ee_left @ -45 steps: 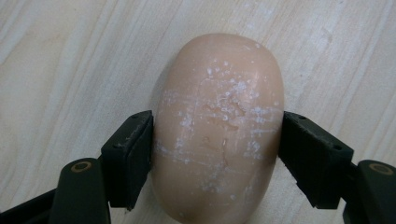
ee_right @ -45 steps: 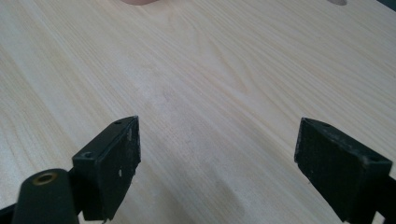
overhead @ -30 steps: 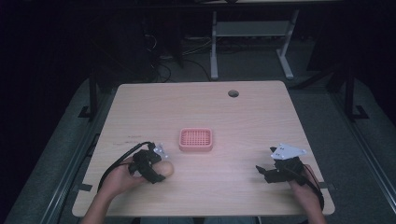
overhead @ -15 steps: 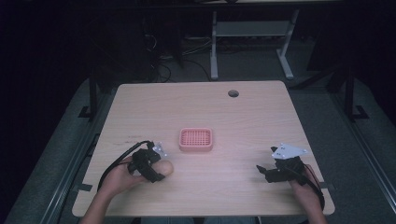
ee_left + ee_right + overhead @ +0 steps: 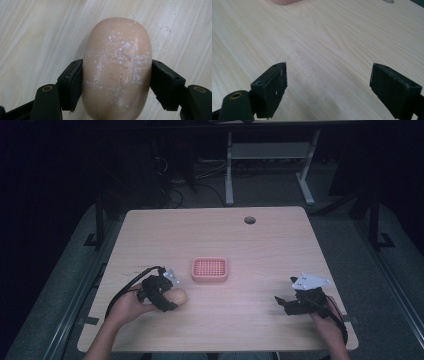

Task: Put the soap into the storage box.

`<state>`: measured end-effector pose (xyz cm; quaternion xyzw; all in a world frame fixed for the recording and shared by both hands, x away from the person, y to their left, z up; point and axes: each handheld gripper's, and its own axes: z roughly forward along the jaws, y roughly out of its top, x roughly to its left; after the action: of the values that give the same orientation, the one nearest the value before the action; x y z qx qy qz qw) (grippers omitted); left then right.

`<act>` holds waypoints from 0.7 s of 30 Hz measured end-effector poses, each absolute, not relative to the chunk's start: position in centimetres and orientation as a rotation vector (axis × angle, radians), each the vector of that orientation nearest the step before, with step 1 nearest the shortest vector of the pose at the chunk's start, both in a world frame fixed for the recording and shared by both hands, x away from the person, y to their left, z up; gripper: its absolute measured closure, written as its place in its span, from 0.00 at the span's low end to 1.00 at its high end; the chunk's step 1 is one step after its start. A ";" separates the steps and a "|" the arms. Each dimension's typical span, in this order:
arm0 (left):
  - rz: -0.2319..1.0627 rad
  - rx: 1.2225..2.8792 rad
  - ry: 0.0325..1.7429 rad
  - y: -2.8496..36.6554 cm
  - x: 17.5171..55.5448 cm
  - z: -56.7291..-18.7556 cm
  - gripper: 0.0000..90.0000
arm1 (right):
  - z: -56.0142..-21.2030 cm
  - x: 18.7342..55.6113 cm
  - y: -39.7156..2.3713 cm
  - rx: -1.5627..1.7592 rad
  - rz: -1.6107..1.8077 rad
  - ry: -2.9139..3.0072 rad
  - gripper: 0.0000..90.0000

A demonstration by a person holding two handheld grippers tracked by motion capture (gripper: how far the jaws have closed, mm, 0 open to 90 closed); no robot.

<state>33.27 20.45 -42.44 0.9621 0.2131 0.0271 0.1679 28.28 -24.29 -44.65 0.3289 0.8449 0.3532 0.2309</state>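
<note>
Left tongs (image 5: 117, 82) clamped on a tan, egg-shaped object (image 5: 117, 67), one black jaw pressed to each flank; in the left gripper view, white scuffs and specks plain across its skin, its near end cut off by the bottom edge. From the high view, left tongs (image 5: 167, 301) at about 7 o'clock on the worktop (image 5: 260, 240), the object (image 5: 176, 296) half hidden under gripper and hand, scuffs too small to make out, whether resting on the wood or lifted not clear.

Right tongs (image 5: 328, 86) spread wide over bare wood grain, nothing between the jaws. From the high view, right tongs (image 5: 285, 304) at about 5 o'clock, jaw gap hard to judge there.

Pink ridged tray (image 5: 209, 269) near centre, at 1 o'clock from the object and apart from it; in the right gripper view a mere pink sliver (image 5: 284, 2) at 11 o'clock, cut off by the frame. Round hole (image 5: 249, 220) at 12 o'clock near the far edge.
</note>
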 end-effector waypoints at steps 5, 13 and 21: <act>0.072 2.740 0.605 20.3 33.6 -42.3 0.35 | -44.8 28.3 -24.4 0.910 0.980 2.326 0.15; 0.061 2.736 0.600 20.0 34.0 -41.8 0.35 | -44.8 28.4 -24.6 0.928 0.993 2.322 0.15; 0.066 2.747 0.579 19.7 34.3 -41.3 0.35 | -44.7 28.4 -24.5 0.909 0.987 2.326 0.15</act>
<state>34.35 19.71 -41.26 0.9647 0.2032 0.0233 0.1658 28.40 -24.47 -44.69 0.3297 0.8437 0.3581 0.2263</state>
